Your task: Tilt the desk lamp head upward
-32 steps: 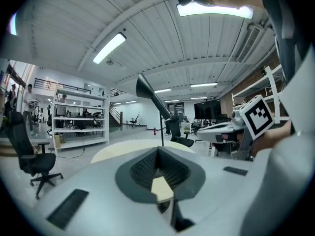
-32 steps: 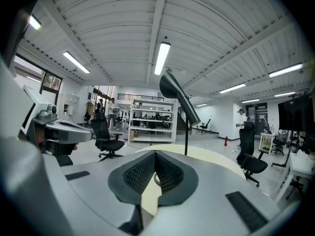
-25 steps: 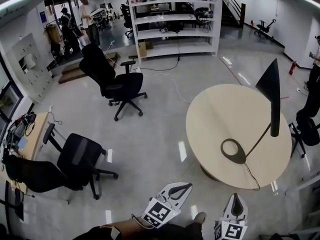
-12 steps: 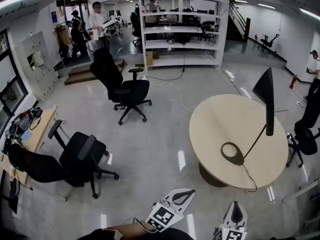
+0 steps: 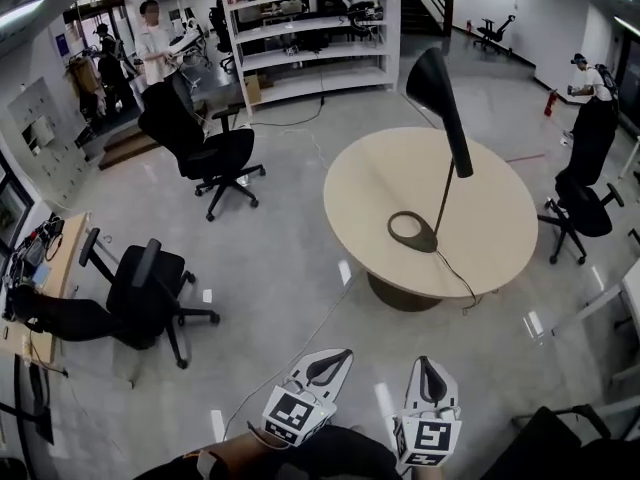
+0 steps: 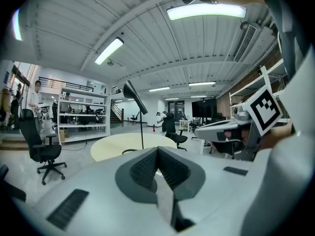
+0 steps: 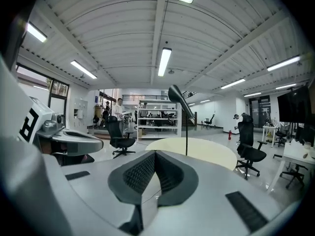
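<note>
Two claws, one lamp, no contact between them.

Head view. My left claw (image 5: 333, 365) and right claw (image 5: 429, 372) sit side by side at 6 o'clock, low in the frame over bare floor. The black desk lamp with thin stem and ring base (image 5: 444, 193) stands on the round pale wooden table (image 5: 365, 193) toward 1 o'clock from both claws, well apart from them. Its black cone head (image 5: 436, 83) sits atop the stem at 12 o'clock from the base, with its narrow end sloping down along the stem. Two black office chairs (image 5: 140, 288) stand at 9 to 10 o'clock.

Left gripper view. Left claw (image 6: 157, 154): jaws together, nothing between them. Lamp (image 6: 135, 96) at 11 o'clock beyond the tips, far off.

Right gripper view. Right claw (image 7: 153, 156): jaws together, empty. Lamp (image 7: 180, 100) at 12 to 1 o'clock, also distant.

Status, as I judge it: nothing done. The approach to the table remains, then a hold on the head, then the upward tilt.
</note>
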{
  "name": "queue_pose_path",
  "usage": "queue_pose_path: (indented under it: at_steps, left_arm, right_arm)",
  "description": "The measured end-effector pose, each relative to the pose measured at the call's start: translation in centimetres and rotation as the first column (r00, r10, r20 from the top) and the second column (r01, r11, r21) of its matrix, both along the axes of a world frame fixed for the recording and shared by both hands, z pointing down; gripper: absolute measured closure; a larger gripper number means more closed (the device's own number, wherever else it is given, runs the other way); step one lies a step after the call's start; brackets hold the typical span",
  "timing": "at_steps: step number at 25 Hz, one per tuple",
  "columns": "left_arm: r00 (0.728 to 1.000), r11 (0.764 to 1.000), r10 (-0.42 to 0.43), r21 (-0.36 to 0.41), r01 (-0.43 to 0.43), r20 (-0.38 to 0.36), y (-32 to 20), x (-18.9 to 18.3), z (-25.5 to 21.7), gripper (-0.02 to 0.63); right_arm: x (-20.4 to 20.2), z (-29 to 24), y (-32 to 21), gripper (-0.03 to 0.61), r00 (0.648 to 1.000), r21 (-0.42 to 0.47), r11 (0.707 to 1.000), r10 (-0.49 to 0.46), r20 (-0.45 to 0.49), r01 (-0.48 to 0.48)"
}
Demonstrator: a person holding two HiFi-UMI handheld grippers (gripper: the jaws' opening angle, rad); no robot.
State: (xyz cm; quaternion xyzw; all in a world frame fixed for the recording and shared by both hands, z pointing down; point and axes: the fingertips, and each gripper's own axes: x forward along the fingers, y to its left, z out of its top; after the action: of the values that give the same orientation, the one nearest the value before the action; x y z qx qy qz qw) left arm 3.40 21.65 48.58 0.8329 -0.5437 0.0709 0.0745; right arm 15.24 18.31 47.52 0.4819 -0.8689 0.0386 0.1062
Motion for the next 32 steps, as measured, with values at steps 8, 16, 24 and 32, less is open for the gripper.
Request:
queue_pose_path:
  at_steps: [8, 16, 24, 32]
  left_arm:
    - [1.000, 1.000, 0.019, -0.012, -0.019, 0.016, 2.2, 2.8, 0.9, 0.566]
    - [0.999, 0.999, 0.038, -0.024, -0.037, 0.040, 2.9, -0.9, 0.9, 0.566]
    - [0.999, 0.999, 0.044, -0.028, -0.044, 0.022, 3.0, -5.5, 1.3, 0.566]
    - [0.996, 0.996, 0.091, -0.022, -0.091, -0.005, 2.9, -6.8, 1.1, 0.566]
  right_arm:
    - [2.8, 0.6, 3.0, 0.565, 1.000, 0.001, 1.000, 0.029, -0.001, -0.029]
    - [0.5, 0.6, 4.1, 0.565, 0.995, -0.012, 0.995, 0.102, 0.007, -0.102]
    - [-3.1, 0.8, 4.9, 0.565, 0.987, -0.033, 0.987, 0.158, 0.010, -0.157]
    - [-4.7, 0.5, 5.2, 0.565, 0.980, -0.036, 0.979, 0.198, -0.006, -0.198]
